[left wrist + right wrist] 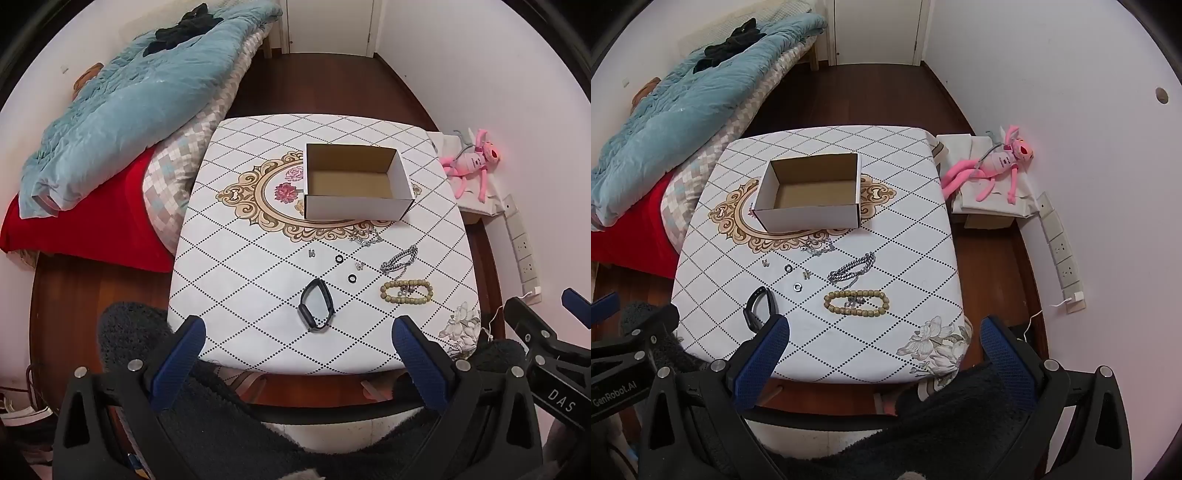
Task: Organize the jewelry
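We see: tablecloth (258,280) white, black dotted diamonds, gold scrollwork | box (354,208) white outside, brown inside | bead bracelet (856,302) tan | band (316,304) black | quilt (122,110) pale blue | plush toy (997,162) pink | finger pads (761,360) blue

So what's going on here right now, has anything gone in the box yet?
Nothing yet. The cardboard box sits open on the table and looks empty. The jewelry lies loose in front of it: a black wristband, a beaded bracelet, a silver chain bracelet, two small black rings and some small silver pieces. Both the left gripper and right gripper hover open at the near table edge, holding nothing.
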A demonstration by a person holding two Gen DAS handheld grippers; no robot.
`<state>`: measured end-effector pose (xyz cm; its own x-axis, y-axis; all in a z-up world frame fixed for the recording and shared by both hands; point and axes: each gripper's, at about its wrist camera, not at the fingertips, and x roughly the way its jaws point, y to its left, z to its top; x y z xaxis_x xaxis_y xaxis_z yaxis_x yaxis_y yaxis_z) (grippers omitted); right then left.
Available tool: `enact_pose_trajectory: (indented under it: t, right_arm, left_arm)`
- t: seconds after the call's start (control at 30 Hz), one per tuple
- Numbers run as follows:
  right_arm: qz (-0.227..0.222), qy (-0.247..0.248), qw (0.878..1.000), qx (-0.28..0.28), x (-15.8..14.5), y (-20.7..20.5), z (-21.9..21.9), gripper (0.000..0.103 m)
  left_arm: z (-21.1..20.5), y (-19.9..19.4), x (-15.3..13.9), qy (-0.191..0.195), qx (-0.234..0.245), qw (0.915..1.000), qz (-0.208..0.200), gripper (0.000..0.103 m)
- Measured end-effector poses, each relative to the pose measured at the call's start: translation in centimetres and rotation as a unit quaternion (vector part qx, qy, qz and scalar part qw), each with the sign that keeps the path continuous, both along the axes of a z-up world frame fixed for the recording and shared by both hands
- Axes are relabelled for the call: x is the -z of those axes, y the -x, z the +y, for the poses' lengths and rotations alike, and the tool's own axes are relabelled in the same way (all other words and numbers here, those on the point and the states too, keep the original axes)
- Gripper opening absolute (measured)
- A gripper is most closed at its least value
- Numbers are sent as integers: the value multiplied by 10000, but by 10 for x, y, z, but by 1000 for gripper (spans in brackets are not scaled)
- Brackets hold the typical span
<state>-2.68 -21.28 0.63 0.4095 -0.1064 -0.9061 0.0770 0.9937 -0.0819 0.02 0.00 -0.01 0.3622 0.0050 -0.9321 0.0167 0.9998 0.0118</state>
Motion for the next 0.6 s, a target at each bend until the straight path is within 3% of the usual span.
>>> enact_pose_trajectory:
  t: [0.6]
  right_arm:
    - [-50,-70,10000,7,-3,2,-2,103]
  left_arm:
    - [-6,2,-8,3,56,10000,-31,103]
